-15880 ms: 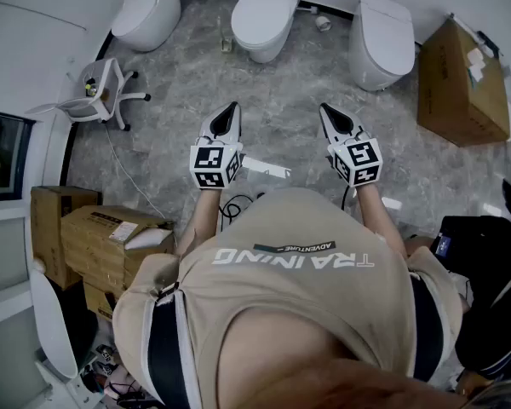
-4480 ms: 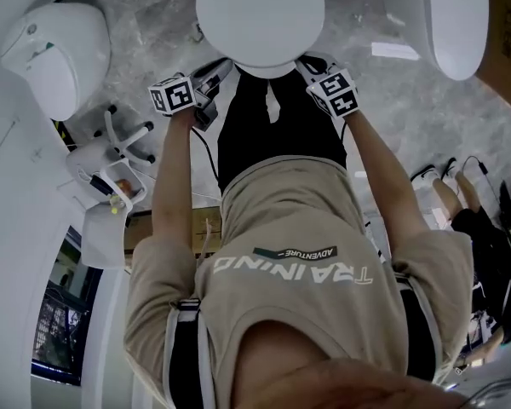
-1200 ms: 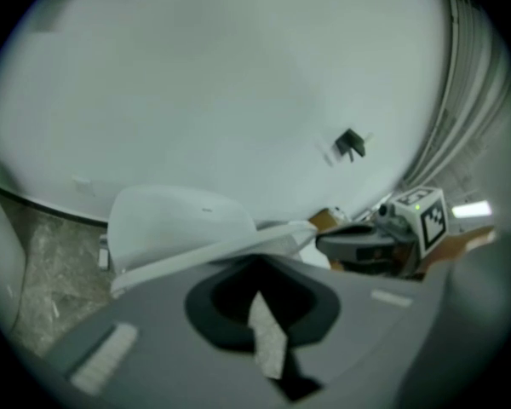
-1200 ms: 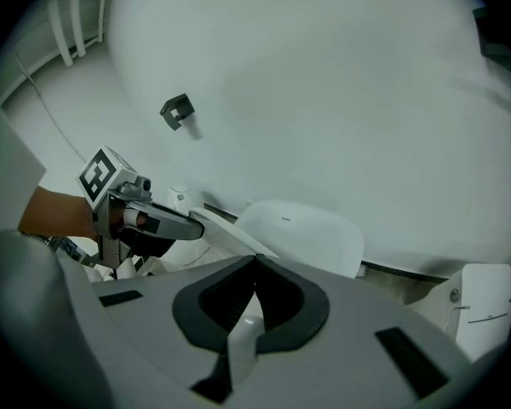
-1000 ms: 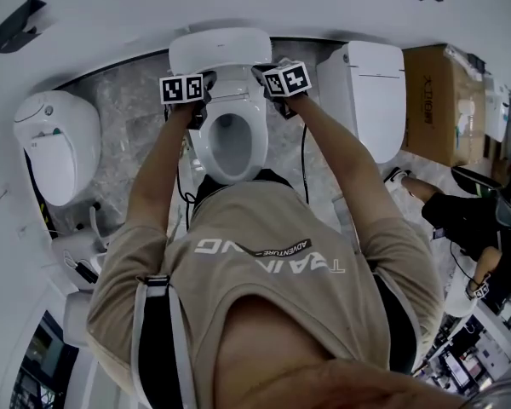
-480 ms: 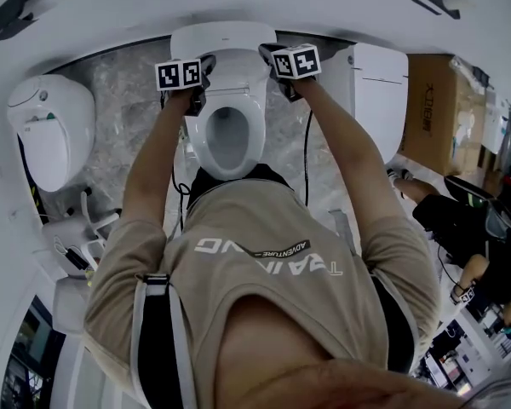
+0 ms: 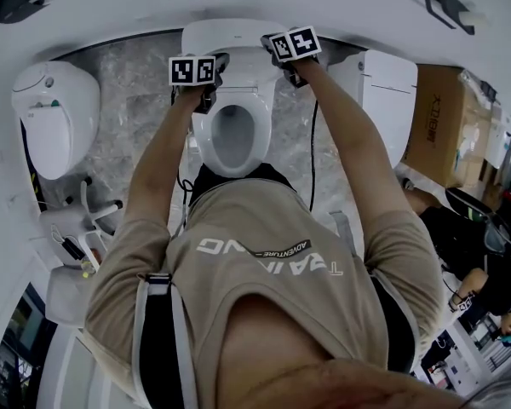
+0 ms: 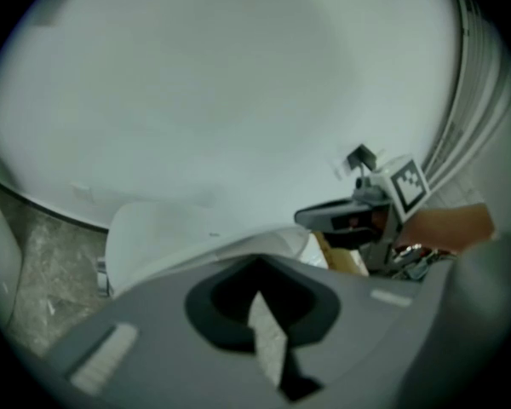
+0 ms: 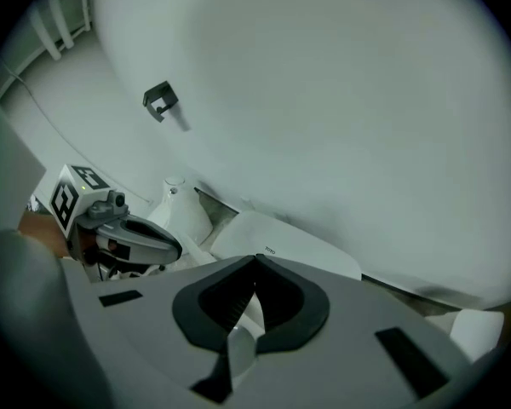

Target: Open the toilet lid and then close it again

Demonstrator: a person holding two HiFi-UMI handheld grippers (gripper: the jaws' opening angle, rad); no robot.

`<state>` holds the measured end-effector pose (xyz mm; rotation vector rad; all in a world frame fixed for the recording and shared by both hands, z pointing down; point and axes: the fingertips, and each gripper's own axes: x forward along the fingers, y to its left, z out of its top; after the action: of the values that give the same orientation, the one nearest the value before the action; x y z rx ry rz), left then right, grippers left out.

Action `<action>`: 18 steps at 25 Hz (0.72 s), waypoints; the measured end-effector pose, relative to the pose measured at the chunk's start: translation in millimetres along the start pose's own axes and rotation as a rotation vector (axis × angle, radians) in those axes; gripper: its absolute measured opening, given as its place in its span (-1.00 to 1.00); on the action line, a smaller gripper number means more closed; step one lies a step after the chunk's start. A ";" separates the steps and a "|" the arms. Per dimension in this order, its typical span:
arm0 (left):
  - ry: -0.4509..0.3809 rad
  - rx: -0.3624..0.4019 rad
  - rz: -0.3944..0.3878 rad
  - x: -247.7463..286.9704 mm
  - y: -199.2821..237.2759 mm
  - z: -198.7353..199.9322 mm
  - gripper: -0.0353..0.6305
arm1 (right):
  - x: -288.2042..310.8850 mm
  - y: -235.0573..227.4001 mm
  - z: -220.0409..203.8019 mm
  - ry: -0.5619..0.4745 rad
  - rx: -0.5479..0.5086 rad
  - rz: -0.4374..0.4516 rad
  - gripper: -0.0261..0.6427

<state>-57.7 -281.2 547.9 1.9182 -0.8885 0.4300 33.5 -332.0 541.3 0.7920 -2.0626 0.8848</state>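
The toilet lid (image 7: 232,36) stands raised at 12 o'clock in the head view, leaning back toward the wall. The seat (image 7: 201,140) lies flat below it, with the bowl open. The opening half looks done, and the closing is not yet begun.

The left gripper (image 8: 257,269) sits at about 11 o'clock of the bowl and the right gripper (image 9: 255,267) at about 1 o'clock, 1 at each side of the lid's upper part. Each gripper view shows its 2 jaws drawn together with nothing caught between them. Any contact with the lid would therefore be a push or a hook, not a pinch. No view shows whether either tip actually touches the lid.

The main risk is the lid getting away. With nothing clamped, once it tips past balance toward 6 o'clock it could slide off the smooth jaw tips and slam onto the seat (whether the hinge is damped cannot be told). Pushing harder from 1 side could twist the hinge. The cable (image 7: 312,160) hanging at 3 o'clock of the bowl might also snag.
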 end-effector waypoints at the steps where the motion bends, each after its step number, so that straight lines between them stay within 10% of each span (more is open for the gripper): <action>1: -0.001 -0.003 0.000 -1.0 -0.2 -0.4 -0.88 | 2.0 1.0 -1.2 0.019 -0.018 0.001 -0.88; 18: 0.027 0.012 -0.024 -23.2 -8.8 -35.4 -0.88 | -3.8 38.8 -35.1 0.149 -0.059 0.075 -0.89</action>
<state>-64.4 -238.6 545.6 1.9282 -0.8465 0.4465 19.8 -281.5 542.5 0.6025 -1.9879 0.8923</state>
